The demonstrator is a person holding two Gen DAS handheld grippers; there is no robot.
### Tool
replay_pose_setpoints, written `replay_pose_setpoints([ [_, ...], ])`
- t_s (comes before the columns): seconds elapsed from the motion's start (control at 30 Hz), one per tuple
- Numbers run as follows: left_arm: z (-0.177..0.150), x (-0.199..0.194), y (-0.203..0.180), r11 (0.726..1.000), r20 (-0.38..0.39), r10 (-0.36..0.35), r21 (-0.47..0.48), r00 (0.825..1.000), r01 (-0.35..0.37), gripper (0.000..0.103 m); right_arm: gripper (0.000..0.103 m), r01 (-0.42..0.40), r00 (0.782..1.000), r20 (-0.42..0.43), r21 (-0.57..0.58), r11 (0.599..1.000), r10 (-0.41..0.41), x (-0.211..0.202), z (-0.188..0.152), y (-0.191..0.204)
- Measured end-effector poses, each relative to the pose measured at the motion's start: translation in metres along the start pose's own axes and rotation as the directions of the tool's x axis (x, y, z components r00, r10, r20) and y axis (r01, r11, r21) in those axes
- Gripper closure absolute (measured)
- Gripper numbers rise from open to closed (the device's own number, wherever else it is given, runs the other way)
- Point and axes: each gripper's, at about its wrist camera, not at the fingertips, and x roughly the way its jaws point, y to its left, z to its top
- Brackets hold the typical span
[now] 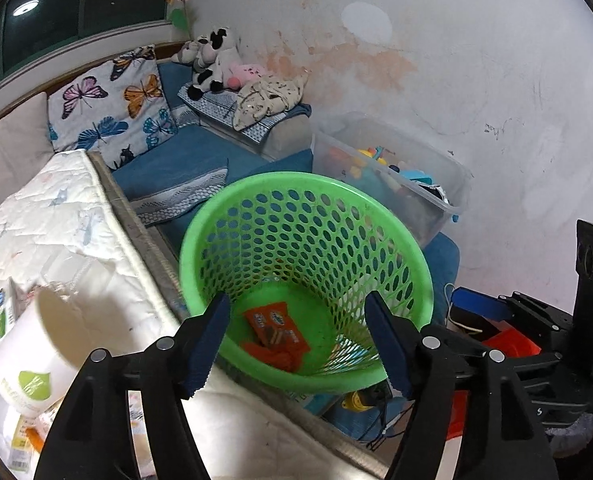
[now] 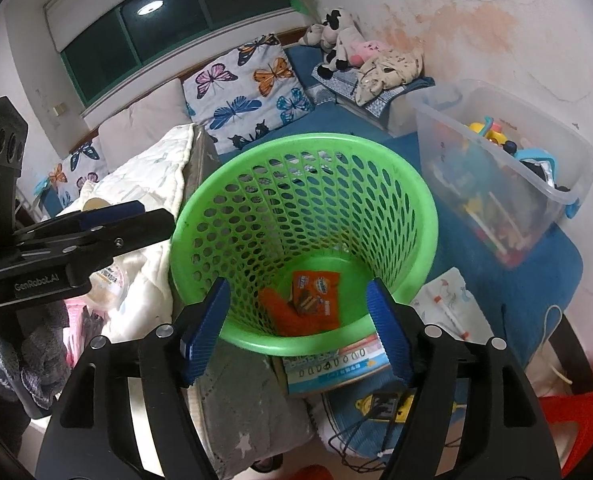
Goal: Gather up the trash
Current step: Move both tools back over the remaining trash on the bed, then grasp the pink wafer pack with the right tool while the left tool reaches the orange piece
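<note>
A green perforated plastic basket [image 1: 200,240] stands beside a white mattress, and orange snack wrappers [image 1: 274,330] lie on its bottom. My left gripper [image 1: 296,344] is open and empty, just above the basket's near rim. The basket [image 2: 184,216] and the wrappers [image 2: 312,294] also show in the right wrist view. My right gripper [image 2: 298,330] is open and empty above the near rim. A white paper cup [image 1: 36,354] lies on its side on the mattress at the left, among other packaging.
The white quilted mattress [image 1: 56,220] lies left of the basket. A clear plastic box of toys [image 2: 504,176] stands right of it on blue cushions. Butterfly pillows [image 2: 248,88] and plush toys [image 2: 340,40] sit behind. Booklets [image 2: 336,368] lie under the basket's near side.
</note>
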Motion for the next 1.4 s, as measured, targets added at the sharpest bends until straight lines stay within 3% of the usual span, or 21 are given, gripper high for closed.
replay_pose_setpoints([
  [0.33,-0.017,-0.061,0.045,0.993,0.071,0.063,-0.103,0.995,-0.055,0.033,0.029,-0.047,0.999,-0.003,-0.051,0.998,0.047,-0.007,-0.010,0.035],
  [0.7,-0.053,-0.123,0.094,0.968,0.128,0.166,-0.212,0.978,-0.136,0.033,0.027,-0.175,0.983,-0.080,-0.174,0.969,0.164,-0.002,-0.038,0.110],
  [1.17,-0.105,-0.171,0.150,0.902,0.143,0.277,-0.379,0.950,-0.206,0.033,0.027,-0.337,0.935,-0.205,-0.256,0.906,0.290,0.021,-0.064,0.202],
  [1.4,-0.127,-0.186,0.166,0.883,0.149,0.304,-0.415,0.941,-0.219,0.033,0.027,-0.315,0.938,-0.230,-0.251,0.915,0.260,0.041,-0.066,0.234],
])
